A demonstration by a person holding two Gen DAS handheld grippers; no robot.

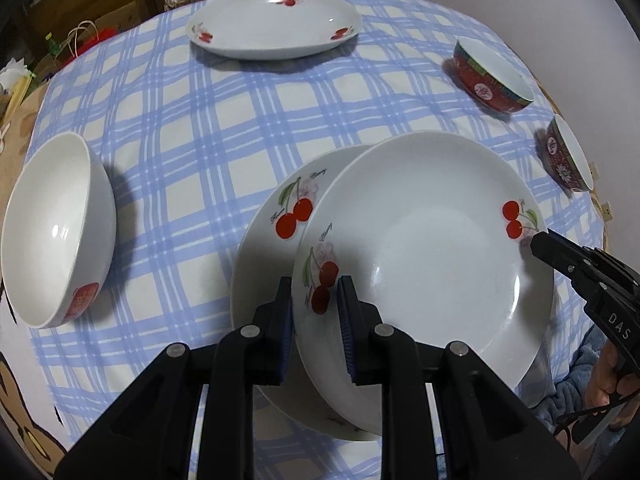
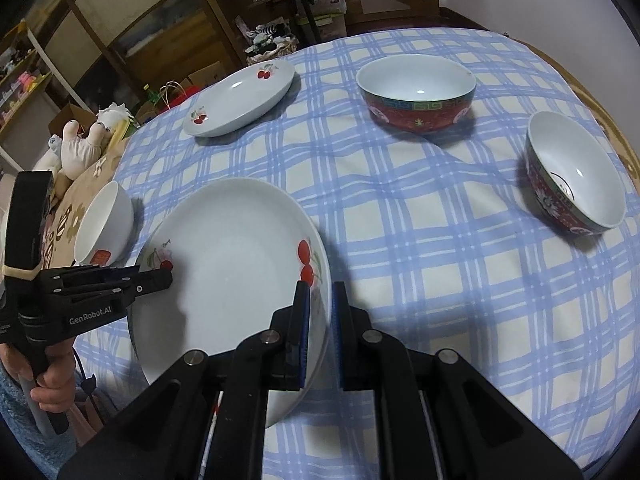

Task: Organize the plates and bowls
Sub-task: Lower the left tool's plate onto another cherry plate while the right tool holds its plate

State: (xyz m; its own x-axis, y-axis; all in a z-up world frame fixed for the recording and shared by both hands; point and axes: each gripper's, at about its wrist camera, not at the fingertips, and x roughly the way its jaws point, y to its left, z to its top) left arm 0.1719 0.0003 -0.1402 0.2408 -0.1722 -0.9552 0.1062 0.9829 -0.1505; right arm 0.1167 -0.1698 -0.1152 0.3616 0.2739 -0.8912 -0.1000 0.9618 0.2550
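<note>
A white cherry-print plate (image 1: 432, 256) (image 2: 224, 280) is held tilted over a second cherry plate (image 1: 268, 240) that lies on the checked tablecloth. My left gripper (image 1: 314, 312) is shut on the held plate's left rim. My right gripper (image 2: 320, 320) is shut on its right rim. Each gripper shows in the other's view, the right (image 1: 540, 246) and the left (image 2: 166, 278). A third cherry plate (image 1: 276, 24) (image 2: 240, 98) lies at the far side. A white bowl (image 1: 56, 232) (image 2: 104, 228) stands at the left.
Two red patterned bowls stand at the right: one far (image 1: 494, 78) (image 2: 416, 92), one nearer the edge (image 1: 568, 156) (image 2: 572, 176). The blue checked tablecloth (image 2: 440, 280) covers the round table. Shelves and clutter (image 2: 120, 40) stand beyond the table's far edge.
</note>
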